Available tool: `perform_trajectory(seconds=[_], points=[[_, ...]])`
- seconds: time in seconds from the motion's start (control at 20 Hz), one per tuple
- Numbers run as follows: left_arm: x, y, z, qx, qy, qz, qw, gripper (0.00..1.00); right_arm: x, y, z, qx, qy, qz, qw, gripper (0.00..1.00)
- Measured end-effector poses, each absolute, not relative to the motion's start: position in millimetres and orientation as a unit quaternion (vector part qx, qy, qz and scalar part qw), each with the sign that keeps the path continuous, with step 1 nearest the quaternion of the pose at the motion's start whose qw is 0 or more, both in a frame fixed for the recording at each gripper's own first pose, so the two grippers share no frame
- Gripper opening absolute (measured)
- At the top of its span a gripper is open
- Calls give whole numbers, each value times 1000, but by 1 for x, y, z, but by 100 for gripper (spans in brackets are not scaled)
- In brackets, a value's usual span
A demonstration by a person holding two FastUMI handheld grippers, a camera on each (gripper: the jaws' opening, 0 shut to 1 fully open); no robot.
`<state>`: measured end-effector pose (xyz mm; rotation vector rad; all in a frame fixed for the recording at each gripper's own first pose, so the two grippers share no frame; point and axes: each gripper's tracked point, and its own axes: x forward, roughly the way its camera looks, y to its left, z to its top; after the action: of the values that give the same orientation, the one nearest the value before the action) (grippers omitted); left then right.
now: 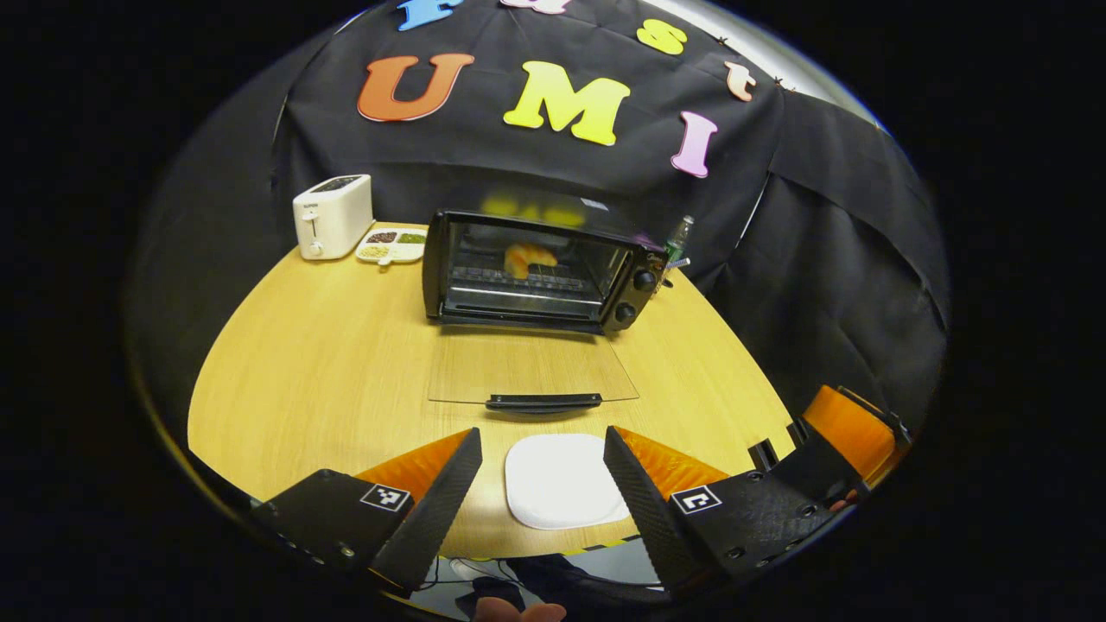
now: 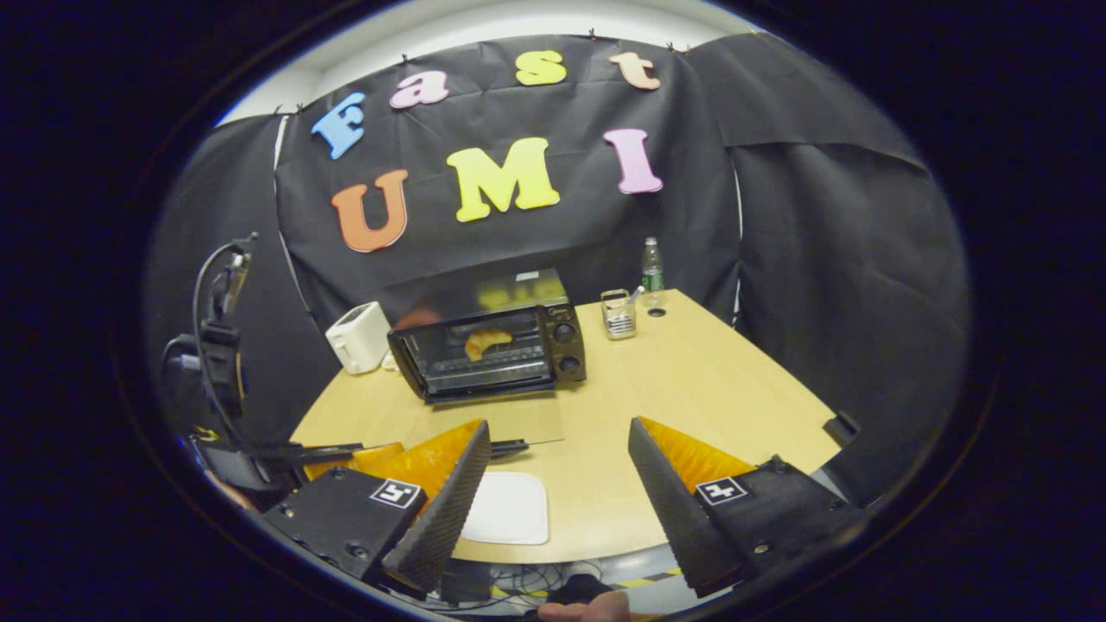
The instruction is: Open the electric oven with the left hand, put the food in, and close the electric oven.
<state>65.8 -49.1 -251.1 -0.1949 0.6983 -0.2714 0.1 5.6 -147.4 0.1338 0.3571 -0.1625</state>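
Oven [image 1: 536,272] door [image 1: 531,367] lies flat open, bread [image 1: 529,257] on the rack inside, both grippers [image 1: 543,484] [image 2: 560,488] spread wide and empty over the white plate [image 1: 562,479].

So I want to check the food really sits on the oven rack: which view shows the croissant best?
The left gripper view: the croissant lies large and nearly head-on inside the open oven, over the rack bars. In the right gripper view the croissant is smaller and seen at an angle, the rack harder to make out.
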Motion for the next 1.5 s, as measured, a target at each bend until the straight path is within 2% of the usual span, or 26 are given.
perform_trajectory(seconds=[0.55,0.7,0.75,0.9,1.5], points=[[113,-85,-334,-64,381,-131,913,94,-9,-28,-159,9,210,-103,972,100],[123,-86,-348,-61,395,-120,909,94,-7,-33,-168,24,227,-105,968,97],[126,-87,-351,-60,399,-118,907,94,-3,-37,-171,29,231,-109,966,100],[131,-84,-366,-49,421,-113,899,94,4,-45,-175,38,236,-116,964,100],[130,-79,-373,-30,424,-113,898,94,7,-41,-180,61,252,-114,959,100]])
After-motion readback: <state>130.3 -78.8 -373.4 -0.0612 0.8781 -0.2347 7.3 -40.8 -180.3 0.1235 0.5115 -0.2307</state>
